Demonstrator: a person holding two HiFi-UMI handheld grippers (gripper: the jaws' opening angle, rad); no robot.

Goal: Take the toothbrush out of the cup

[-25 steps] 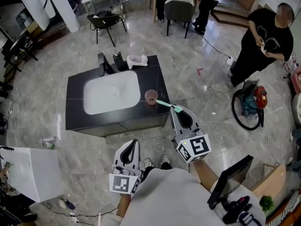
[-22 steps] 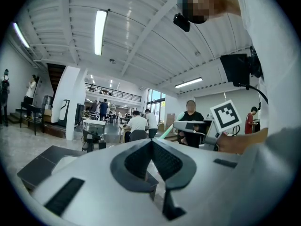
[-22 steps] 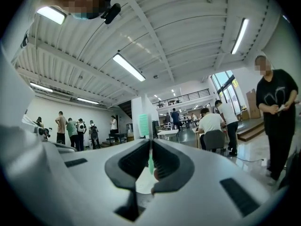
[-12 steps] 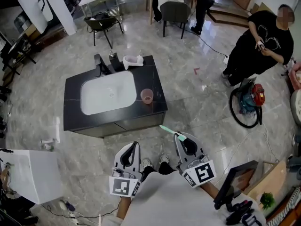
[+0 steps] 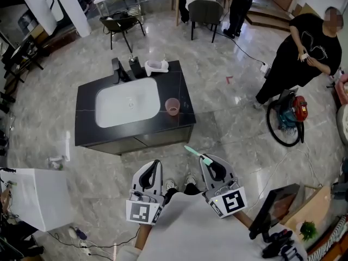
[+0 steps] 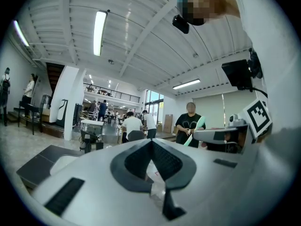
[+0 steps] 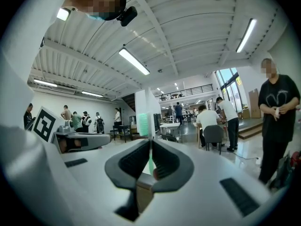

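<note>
Clamped on the toothbrush (image 5: 194, 151) with the right gripper (image 5: 206, 159) jaws, near the body, over the floor on the near side of the desk (image 5: 87, 118). Well apart from the cup (image 5: 172, 106), which stands far and slightly left. Long axis roughly level, free end aimed far-left toward the cup. Left gripper (image 5: 156, 164) alongside to the left, jaws together, empty. Judged out of the cup, only setting down to decide.
</note>
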